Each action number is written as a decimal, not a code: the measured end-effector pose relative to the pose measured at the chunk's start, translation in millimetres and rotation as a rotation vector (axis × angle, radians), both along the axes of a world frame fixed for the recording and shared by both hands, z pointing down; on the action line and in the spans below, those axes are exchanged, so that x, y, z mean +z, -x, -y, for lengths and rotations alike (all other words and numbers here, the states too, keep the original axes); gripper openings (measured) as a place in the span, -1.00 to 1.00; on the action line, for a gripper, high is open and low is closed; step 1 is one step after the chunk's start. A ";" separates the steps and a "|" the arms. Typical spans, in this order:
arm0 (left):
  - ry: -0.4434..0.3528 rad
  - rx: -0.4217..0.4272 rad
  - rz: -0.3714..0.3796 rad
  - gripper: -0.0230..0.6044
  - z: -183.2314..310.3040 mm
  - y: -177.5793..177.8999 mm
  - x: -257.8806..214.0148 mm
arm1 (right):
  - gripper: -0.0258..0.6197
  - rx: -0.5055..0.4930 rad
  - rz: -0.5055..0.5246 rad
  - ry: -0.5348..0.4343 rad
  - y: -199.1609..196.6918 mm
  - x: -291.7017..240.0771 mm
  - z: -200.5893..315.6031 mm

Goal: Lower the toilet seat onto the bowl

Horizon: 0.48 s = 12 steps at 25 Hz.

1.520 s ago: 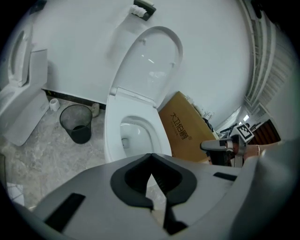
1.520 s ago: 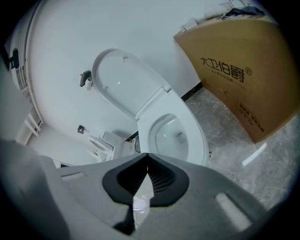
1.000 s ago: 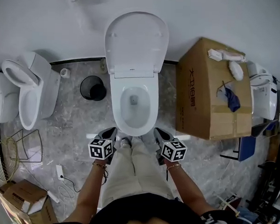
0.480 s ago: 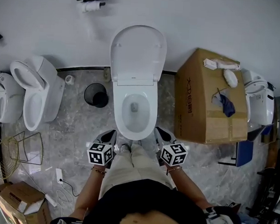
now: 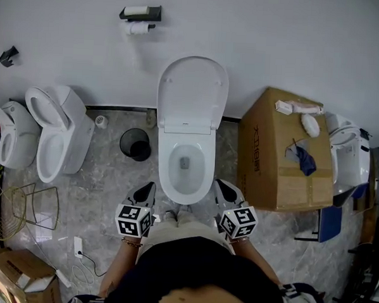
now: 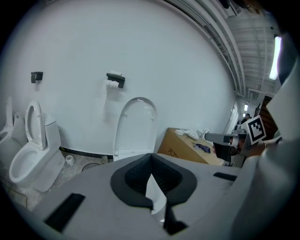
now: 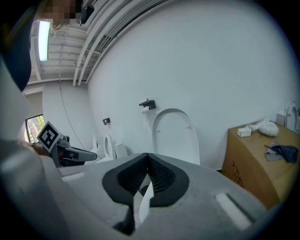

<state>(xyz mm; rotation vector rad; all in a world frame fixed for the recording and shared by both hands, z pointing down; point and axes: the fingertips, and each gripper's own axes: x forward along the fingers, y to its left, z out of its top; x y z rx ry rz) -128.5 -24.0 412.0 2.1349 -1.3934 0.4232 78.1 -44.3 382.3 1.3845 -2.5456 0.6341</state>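
The left gripper [image 5: 151, 185] and right gripper [image 5: 218, 182] were squeezed shut — empty. One toilet seat [image 5: 191, 94] stood up. Two more toilets [image 5: 57, 134] sat left. The cardboard box [image 5: 265, 152] had print too small to read.

1. The seat [image 5: 192, 94] stands upright against the wall, behind the bowl [image 5: 165, 168].
2. A bin [image 5: 135, 143] sits just left of the bowl, with another toilet [image 5: 57, 134] farther left.
3. A box [image 5: 284, 153] stands just right of the bowl.
4. A roll holder [image 5: 141, 13] hangs on the wall, up and left of the seat.
5. The left gripper [image 5: 151, 186] and right gripper [image 5: 219, 183] flank the bowl's near end.
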 end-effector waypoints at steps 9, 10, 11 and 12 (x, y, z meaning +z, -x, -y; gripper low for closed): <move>-0.155 -0.003 0.096 -0.92 12.7 7.0 -45.0 | -0.90 0.053 -0.032 -0.118 -4.2 -36.3 13.3; -0.176 -0.002 0.116 -0.92 14.8 7.6 -48.3 | -0.90 0.056 -0.038 -0.132 -3.4 -38.6 14.4; -0.197 -0.001 0.131 -0.92 16.7 7.8 -51.4 | -0.90 0.059 -0.045 -0.144 -3.0 -40.6 15.4; -0.216 -0.004 0.139 -0.92 17.8 7.8 -54.4 | -0.90 0.062 -0.053 -0.155 -2.8 -42.2 16.0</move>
